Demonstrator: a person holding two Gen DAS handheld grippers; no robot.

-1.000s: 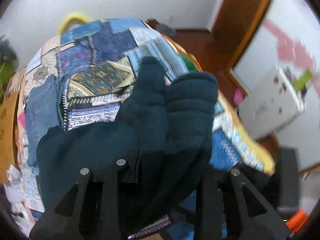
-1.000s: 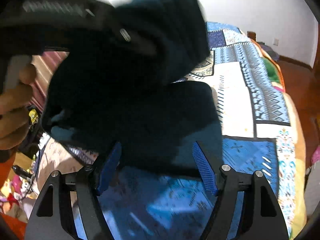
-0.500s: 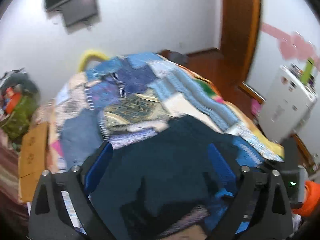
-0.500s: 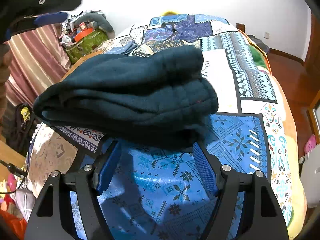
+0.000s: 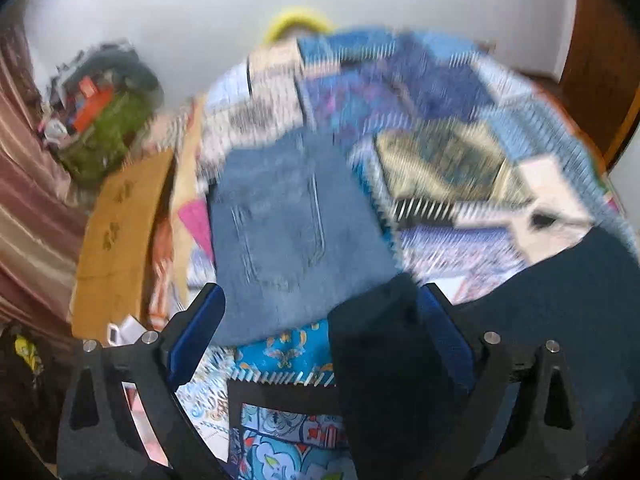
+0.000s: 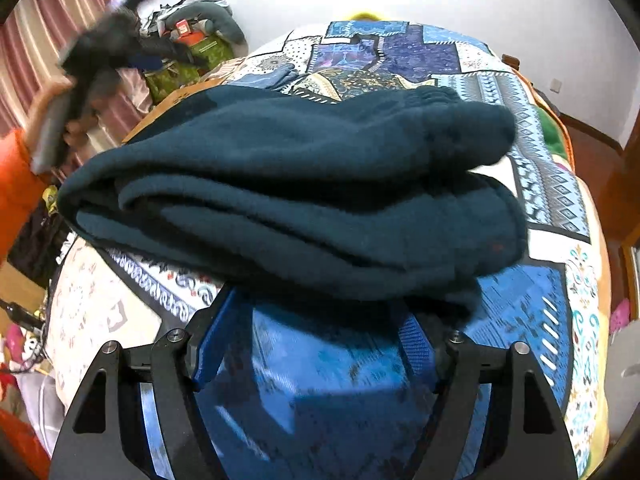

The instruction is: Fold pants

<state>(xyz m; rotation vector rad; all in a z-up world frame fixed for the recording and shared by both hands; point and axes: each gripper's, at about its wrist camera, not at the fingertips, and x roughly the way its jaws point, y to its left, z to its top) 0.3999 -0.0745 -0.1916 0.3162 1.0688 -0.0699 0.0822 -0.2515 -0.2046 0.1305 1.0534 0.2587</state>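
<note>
The dark teal fleece pants (image 6: 296, 200) lie folded in a thick stack on the patchwork bedspread (image 6: 532, 200). My right gripper (image 6: 312, 340) is open and empty, its blue pads just in front of the stack's near edge. My left gripper (image 5: 320, 332) is open and empty; a corner of the teal pants (image 5: 540, 340) lies at the right of its view, by the right finger. From the right wrist view the left gripper (image 6: 116, 40) shows blurred, up at the far left, in a hand with an orange sleeve.
A folded pair of blue jeans (image 5: 296, 236) lies on the bed ahead of the left gripper. A cardboard box (image 5: 120, 232) and a heap of bags (image 5: 104, 120) stand beside the bed at left, by a striped curtain (image 5: 24, 200). A wooden door (image 5: 600, 60) is at right.
My left gripper has let go of the teal pants, dropped them folded on the stack, opened and swung away to the left. The right gripper stays open and has moved closer to the stack.
</note>
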